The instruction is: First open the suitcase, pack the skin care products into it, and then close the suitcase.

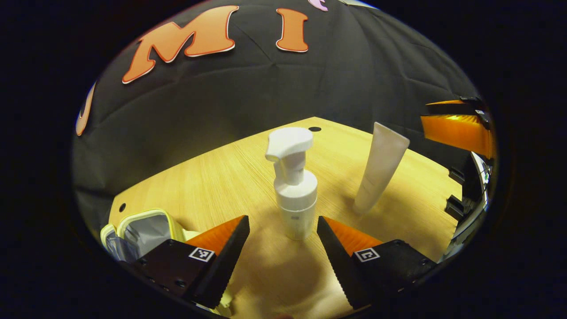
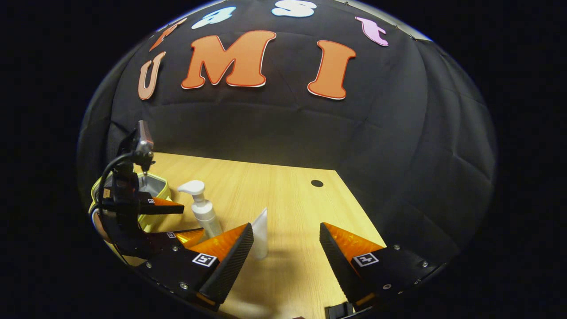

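Observation:
A white pump bottle (image 1: 294, 186) stands upright on the wooden table (image 1: 212, 186). My left gripper (image 1: 282, 219) is open, and the bottle's base sits just ahead, between the two tips without touching them. To the right stands a white tube (image 1: 382, 168) on its cap. The suitcase (image 1: 146, 226), yellow-rimmed with grey lining, lies open at the lower left. In the right gripper view my right gripper (image 2: 285, 239) is open and holds nothing; the tube (image 2: 260, 239) stands just beside its left finger. Farther left are the pump bottle (image 2: 201, 208), the left gripper (image 2: 192, 219) around it, and the open suitcase (image 2: 159, 186).
The table has a small round hole (image 2: 316, 183) near its far corner and another by the suitcase (image 1: 122, 207). Black cloth walls close in behind the table's far edges. A finger of the right gripper (image 1: 456, 130) shows at the far right of the left gripper view.

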The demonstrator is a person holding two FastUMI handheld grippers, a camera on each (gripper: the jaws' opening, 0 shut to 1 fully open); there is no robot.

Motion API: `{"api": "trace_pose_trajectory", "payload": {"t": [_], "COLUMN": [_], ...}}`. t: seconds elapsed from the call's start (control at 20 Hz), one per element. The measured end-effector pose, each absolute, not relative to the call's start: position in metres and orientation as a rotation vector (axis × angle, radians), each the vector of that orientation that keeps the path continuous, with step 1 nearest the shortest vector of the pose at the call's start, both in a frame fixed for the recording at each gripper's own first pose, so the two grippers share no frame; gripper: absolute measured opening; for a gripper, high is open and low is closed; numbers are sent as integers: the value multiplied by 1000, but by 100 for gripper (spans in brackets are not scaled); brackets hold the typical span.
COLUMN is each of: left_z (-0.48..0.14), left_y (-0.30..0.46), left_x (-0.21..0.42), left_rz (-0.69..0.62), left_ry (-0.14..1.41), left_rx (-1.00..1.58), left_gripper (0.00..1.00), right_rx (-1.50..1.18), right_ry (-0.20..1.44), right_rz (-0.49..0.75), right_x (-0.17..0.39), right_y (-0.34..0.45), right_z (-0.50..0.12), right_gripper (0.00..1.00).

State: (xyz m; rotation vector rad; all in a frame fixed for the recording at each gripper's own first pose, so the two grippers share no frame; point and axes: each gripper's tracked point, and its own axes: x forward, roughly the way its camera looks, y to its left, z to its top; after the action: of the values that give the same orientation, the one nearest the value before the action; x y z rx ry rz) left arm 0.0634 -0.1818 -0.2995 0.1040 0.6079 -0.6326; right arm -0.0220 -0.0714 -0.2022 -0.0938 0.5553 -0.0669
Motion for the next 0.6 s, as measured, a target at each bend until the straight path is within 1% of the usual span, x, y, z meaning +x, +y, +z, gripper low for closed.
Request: {"api": "trace_pose_trajectory", "payload": {"t": [0.2,0.3,0.35,0.4,0.5,0.55,0.6], "left_z": [-321,-334,-342,-344,-340,-344,-343], "left_y": [-203,-211,-214,-217,-221,-223,-222], "left_x": [74,76,75,75,77,80,80], "left_rz": [-633,-635,-633,-635,-634,-635,-630], "left_ry": [643,664,685,689,684,684,687], "left_rx": [74,51,50,41,31,35,49], "left_gripper": [99,92,82,80,71,63,64], "right_rx": [-87,-109,-118,-120,-98,-92,-89], "right_ry": [584,593,599,600,608,619,625], "right_rz": [-79,-85,-89,-96,-96,-91,-84], "right_x": [-28,-31,-32,-33,-33,-34,-35], "right_y": [-84,-93,-97,-101,-103,-103,-102], "right_z": [-206,-206,-207,-207,-212,-216,-221], "right_gripper": [96,96,96,96,96,96,96]}}
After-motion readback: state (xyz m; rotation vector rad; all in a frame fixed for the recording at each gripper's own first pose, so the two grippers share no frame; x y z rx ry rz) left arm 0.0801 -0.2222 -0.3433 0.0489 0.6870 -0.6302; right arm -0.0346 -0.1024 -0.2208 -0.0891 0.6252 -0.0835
